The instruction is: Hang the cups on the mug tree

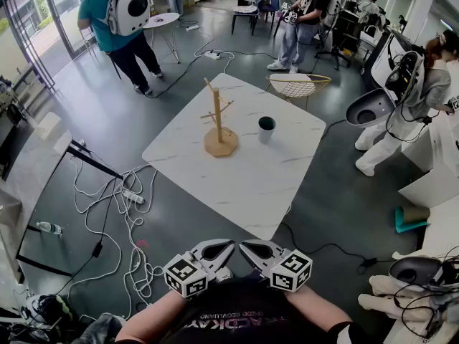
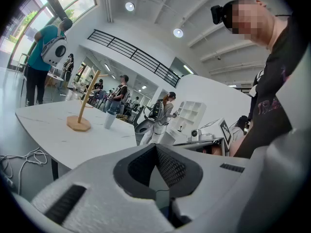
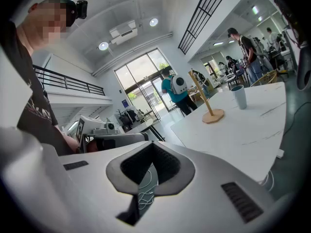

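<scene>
Nothing is hung yet. Your left hand-held gripper [image 1: 221,250] sits close to your body, well short of the worktop [image 1: 237,185], with its jaws together and nothing between them. Out on the worktop the mug tree [image 1: 219,124] stands with bare pegs. Just to its right, apart from its base, one cup [image 1: 266,129] stands upright and untouched. Your right hand-held gripper [image 1: 252,250] is also closed and empty, so the whole reach, pick-up and hanging remain.
</scene>
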`<state>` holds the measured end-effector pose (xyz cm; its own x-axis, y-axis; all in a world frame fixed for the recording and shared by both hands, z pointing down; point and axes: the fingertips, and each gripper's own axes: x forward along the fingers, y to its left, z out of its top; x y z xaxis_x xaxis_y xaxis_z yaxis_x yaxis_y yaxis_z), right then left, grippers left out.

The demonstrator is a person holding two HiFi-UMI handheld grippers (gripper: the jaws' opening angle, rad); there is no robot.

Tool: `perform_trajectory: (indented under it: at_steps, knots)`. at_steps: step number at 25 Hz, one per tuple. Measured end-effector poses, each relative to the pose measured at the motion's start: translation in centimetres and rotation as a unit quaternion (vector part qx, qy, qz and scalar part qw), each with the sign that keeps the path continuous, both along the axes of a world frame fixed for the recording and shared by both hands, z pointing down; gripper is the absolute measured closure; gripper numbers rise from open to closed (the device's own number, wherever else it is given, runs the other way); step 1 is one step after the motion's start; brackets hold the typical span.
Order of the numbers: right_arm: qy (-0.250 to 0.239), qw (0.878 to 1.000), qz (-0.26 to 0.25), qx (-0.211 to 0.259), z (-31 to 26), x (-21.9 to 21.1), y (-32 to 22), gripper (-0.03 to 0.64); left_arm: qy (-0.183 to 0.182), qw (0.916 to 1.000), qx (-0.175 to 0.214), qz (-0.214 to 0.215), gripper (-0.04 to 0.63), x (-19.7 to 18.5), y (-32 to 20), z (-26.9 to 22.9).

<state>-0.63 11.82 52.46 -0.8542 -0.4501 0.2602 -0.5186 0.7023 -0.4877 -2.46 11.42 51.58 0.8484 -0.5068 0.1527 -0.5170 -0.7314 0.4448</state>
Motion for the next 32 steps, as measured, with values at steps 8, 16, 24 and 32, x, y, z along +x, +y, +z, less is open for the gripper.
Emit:
perform_trajectory:
  at_steps: [8, 16, 24, 32]
  knots:
    - [0.000, 1.000, -0.001, 0.001, -0.25, 0.07, -0.05, 0.607, -0.001, 1.0000, -0.001, -0.001, 0.601, 0.09, -0.01, -0.24]
    - [-0.016, 1.000, 0.003, -0.005, -0.31, 0.48, -0.03, 0.606, -0.001, 1.0000, -0.002, 0.000, 0.601, 0.27, 0.12, -0.20]
    - [-0.021, 1.000, -0.004, -0.007, -0.44, 0.31, 0.21, 0.606, -0.001, 1.0000, -0.003, 0.004, 0.601, 0.46, 0.30, -0.21]
    - [-0.035, 0.999, -0.002, -0.003, -0.63, 0.46, 0.04, 0.606, 0.001, 1.0000, -0.007, 0.004, 0.601, 0.48, 0.41, 0.03]
